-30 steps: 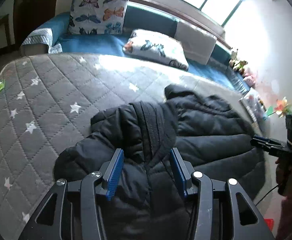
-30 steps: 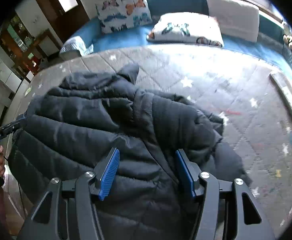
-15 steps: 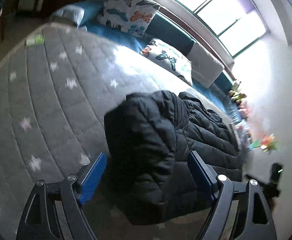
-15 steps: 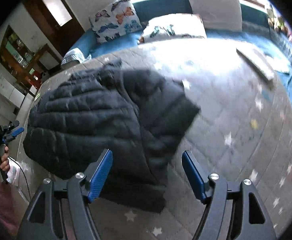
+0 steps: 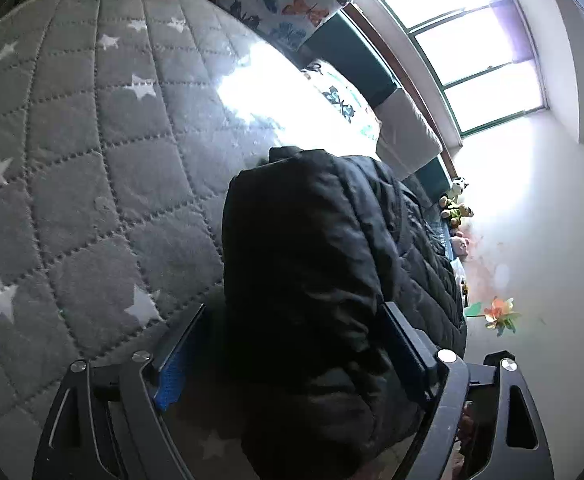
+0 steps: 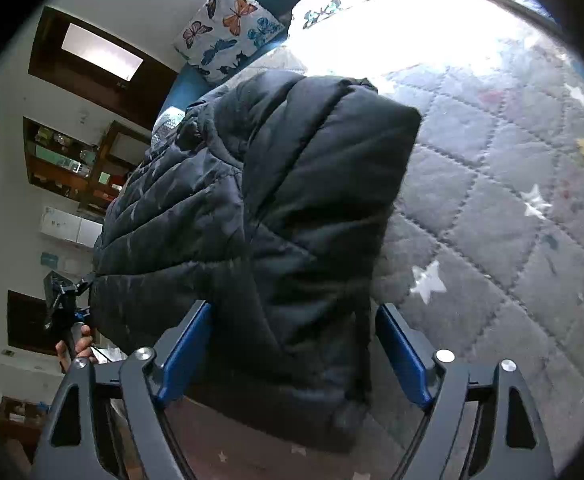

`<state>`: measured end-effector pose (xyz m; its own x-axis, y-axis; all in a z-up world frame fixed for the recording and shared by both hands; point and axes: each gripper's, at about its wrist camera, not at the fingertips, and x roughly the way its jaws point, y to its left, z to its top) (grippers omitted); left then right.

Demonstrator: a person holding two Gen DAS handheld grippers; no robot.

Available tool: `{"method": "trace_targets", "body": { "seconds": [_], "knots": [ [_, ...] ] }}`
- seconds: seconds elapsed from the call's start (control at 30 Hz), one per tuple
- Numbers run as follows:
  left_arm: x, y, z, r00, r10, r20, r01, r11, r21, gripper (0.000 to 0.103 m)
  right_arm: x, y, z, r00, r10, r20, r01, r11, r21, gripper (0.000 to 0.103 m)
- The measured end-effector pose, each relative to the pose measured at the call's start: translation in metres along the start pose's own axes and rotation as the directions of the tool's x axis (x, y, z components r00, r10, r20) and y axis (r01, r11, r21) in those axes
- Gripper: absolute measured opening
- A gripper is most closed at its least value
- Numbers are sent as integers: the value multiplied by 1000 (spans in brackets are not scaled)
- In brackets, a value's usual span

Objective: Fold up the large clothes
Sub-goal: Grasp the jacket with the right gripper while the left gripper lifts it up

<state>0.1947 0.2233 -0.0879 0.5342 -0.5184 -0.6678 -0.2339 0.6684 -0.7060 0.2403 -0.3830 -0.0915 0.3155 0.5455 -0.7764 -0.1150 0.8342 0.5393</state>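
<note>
Both the left gripper (image 5: 292,352) and right gripper (image 6: 292,348) stand wide around the black puffer jacket (image 6: 292,200) on the star-quilted mattress (image 5: 92,160).

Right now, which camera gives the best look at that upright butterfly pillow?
The right wrist view: the butterfly pillow shows whole and well lit beyond the black jacket. The left wrist view catches only its lower part at the frame's top edge.

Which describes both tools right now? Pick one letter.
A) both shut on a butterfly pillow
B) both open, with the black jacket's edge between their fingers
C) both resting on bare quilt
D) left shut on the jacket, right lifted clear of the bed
B: the left tool and right tool each show wide-apart blue pads with the black puffer jacket bulging between them.
</note>
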Motion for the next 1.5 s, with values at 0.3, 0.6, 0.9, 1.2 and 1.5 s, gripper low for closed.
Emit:
{"method": "trace_targets", "body": {
  "seconds": [0.3,0.6,0.9,1.2,1.5],
  "knots": [
    [17,10,5,999,-50,-22,49,998,-33,103,20,-5,13,998,61,-14,-61,997,46,103],
    [39,-2,11,992,-108,-61,106,994,-33,103,20,3,14,998,47,-29,-47,999,1,103],
    [51,-20,7,986,-110,-124,108,994,-27,103,21,-6,19,997,55,-60,-56,998,-2,103],
    [58,-31,9,984,-97,-150,105,994,43,92,18,-7,18,986,144,-81,-145,989,-9,102],
    [67,-38,12,984,-70,-163,81,995,65,91,19,-15,22,981,174,-79,-174,985,7,103]
  ]
}}
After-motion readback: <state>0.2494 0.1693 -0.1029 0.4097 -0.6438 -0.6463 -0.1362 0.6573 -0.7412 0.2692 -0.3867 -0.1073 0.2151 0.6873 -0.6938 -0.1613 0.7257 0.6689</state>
